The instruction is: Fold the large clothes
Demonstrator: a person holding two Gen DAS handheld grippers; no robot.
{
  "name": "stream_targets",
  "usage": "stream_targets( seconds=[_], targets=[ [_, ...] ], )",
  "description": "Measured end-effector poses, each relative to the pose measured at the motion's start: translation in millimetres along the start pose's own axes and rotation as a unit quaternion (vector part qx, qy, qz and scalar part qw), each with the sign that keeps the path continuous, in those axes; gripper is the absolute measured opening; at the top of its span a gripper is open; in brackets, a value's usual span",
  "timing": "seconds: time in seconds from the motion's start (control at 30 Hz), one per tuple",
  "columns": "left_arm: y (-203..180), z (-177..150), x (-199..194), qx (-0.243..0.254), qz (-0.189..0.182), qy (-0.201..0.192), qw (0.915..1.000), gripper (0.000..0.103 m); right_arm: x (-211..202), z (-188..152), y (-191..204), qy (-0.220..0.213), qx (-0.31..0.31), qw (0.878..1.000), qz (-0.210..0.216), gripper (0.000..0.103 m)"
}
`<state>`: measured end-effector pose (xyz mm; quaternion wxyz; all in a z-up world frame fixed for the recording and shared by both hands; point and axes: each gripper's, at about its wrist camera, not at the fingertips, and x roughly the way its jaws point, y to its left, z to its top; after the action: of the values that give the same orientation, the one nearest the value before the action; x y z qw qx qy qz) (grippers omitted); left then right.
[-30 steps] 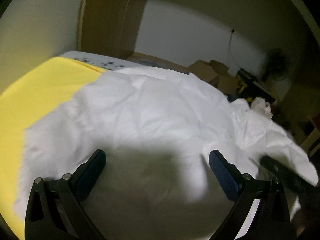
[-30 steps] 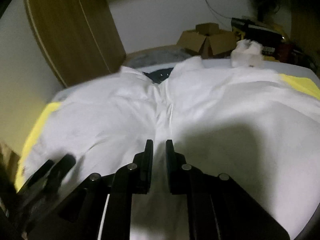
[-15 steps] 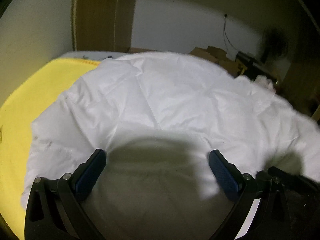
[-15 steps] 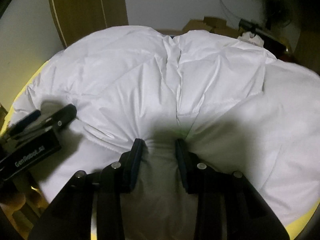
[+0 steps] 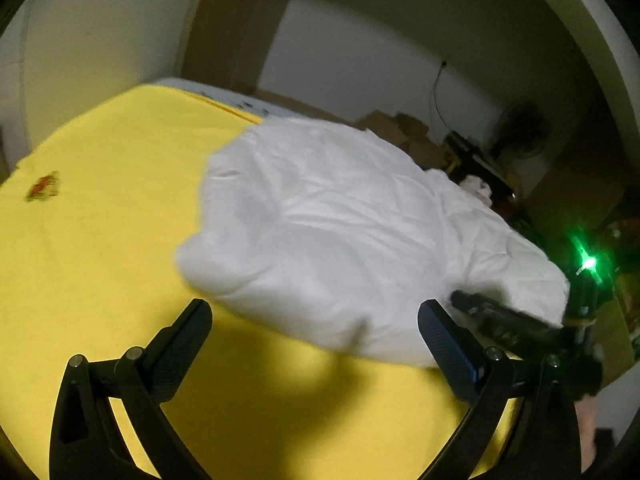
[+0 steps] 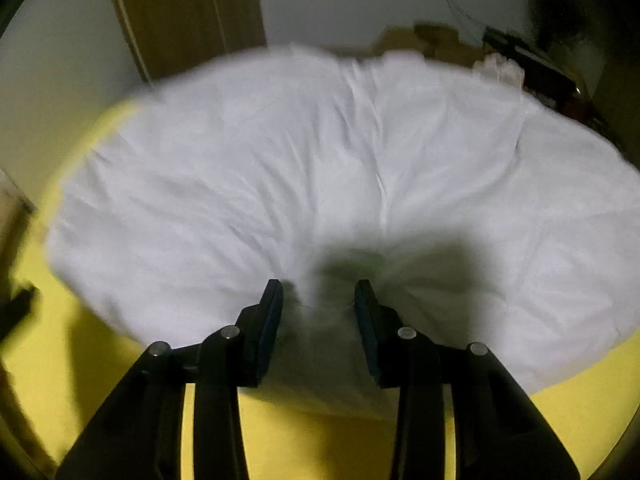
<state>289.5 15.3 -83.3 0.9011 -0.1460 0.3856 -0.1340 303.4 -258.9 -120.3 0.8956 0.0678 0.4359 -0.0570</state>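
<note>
A large white padded garment [image 5: 340, 232] lies in a bunched heap on the yellow sheet [image 5: 100, 240]. My left gripper [image 5: 316, 320] hangs open over bare sheet just short of the garment's near edge, with nothing between its fingers. In the right wrist view the garment [image 6: 320, 160] spreads wide, and creases run toward its near hem. That hem lies between the jaws of my right gripper [image 6: 318, 292], which are opening, and the fabric sits slack in the gap. In the left wrist view the right gripper [image 5: 500, 316] shows as a dark bar on the garment's right edge.
The yellow sheet [image 6: 320, 440] covers a bed that ends near the bottom of both views. A wooden wardrobe [image 5: 240, 24] stands behind the bed. Cardboard boxes [image 5: 404, 132] and a fan [image 5: 524, 128] sit by the far wall. A green light [image 5: 588, 262] glows at the right.
My left gripper has drawn back off the garment and now hangs over bare yellow sheet. The right gripper's jaws went from nearly closed on the fabric to well apart.
</note>
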Motion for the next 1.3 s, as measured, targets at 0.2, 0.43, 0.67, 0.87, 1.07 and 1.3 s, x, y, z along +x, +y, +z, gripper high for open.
stream_targets(
  seconds=[0.2,0.43,0.67,0.87,1.07,1.3],
  targets=[
    [42,-17,-8,-0.03,0.0,-0.044,0.9986,0.103,31,-14,18,0.028,-0.06,0.997,-0.029,0.039],
    [69,-41,7,-0.08,-0.025,-0.048,0.9953,0.103,-8,68,9,-0.069,-0.005,0.997,-0.032,0.046],
    [83,-57,18,-0.105,-0.049,-0.026,0.993,0.103,89,149,-36,-0.024,0.109,0.993,-0.03,0.008],
    [94,-58,19,-0.121,-0.064,-0.034,0.99,0.103,140,133,-40,0.0,0.074,0.996,-0.044,0.003],
    [98,-63,18,-0.122,-0.065,-0.035,0.9898,0.103,118,149,-44,-0.029,0.097,0.994,-0.042,0.003],
    [100,-64,18,-0.122,-0.065,-0.035,0.9898,0.103,166,169,-52,0.0,0.103,0.994,-0.039,0.0]
  ],
)
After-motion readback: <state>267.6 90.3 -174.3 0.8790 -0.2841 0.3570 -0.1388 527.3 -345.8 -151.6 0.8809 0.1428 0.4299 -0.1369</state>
